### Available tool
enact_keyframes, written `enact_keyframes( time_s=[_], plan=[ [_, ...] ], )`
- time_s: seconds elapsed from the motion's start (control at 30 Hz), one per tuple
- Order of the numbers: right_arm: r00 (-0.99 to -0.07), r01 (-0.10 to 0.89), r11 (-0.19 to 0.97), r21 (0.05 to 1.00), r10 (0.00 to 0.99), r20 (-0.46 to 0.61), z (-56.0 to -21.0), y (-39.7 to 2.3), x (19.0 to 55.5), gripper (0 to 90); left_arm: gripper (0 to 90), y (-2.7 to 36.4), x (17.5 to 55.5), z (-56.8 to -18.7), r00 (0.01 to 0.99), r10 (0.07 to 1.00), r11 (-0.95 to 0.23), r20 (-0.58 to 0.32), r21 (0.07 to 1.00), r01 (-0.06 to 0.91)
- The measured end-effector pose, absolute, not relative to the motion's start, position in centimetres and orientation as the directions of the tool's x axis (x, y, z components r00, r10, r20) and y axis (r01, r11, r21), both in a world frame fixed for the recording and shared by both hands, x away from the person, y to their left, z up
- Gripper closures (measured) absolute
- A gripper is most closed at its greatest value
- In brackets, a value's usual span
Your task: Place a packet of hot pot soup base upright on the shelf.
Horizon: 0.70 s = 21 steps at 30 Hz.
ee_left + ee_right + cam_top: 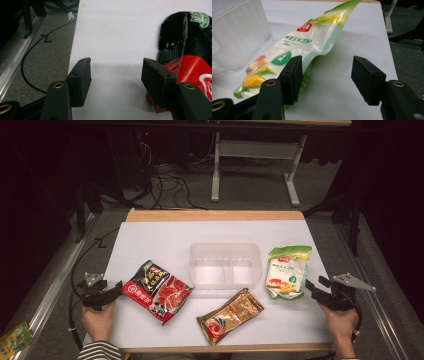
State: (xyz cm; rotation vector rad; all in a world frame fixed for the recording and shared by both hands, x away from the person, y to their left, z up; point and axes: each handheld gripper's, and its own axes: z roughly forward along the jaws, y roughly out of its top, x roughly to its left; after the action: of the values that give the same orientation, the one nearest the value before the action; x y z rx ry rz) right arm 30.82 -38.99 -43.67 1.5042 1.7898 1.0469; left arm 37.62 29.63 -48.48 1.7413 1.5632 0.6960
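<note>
Hovering wide-jawed: right gripper (311,287) beside green corn packet (288,271) near tabletop's right edge, left gripper (118,289) open at red packet (157,291); next, probably closing on corn packet for clear bin (226,265)

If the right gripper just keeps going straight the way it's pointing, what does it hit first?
Probably the green bag. The right gripper is open, and the bag's edge lies right at one jaw, so that jaw would likely catch it first. The white table lies between the jaws.
</note>
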Motion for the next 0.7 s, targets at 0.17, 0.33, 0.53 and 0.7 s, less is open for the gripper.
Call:
enact_keyframes(
  time_s=[0.17, 0.33, 0.53, 0.7],
  plan=[
    [-0.223, 0.546, 0.074, 0.835, 0.973, 0.060, -43.0, -38.6, 32.4, 38.9, 40.9, 29.7, 37.7, -48.5, 0.135, 0.989, -0.038, -0.059, 0.782, 0.622],
    [-0.223, 0.556, 0.077, 0.828, 0.973, 0.059, -42.5, -38.4, 33.6, 38.7, 41.0, 29.6, 37.6, -48.5, 0.134, 0.989, -0.040, -0.056, 0.782, 0.622],
    [-0.210, 0.585, 0.069, 0.808, 0.975, 0.069, -42.3, -38.4, 35.4, 37.7, 41.0, 29.6, 37.6, -48.5, 0.135, 0.989, -0.042, -0.054, 0.783, 0.621],
    [-0.211, 0.610, 0.075, 0.788, 0.975, 0.071, -42.5, -38.4, 36.6, 36.9, 41.2, 29.6, 37.6, -48.5, 0.135, 0.989, -0.042, -0.055, 0.781, 0.623]
  ],
)
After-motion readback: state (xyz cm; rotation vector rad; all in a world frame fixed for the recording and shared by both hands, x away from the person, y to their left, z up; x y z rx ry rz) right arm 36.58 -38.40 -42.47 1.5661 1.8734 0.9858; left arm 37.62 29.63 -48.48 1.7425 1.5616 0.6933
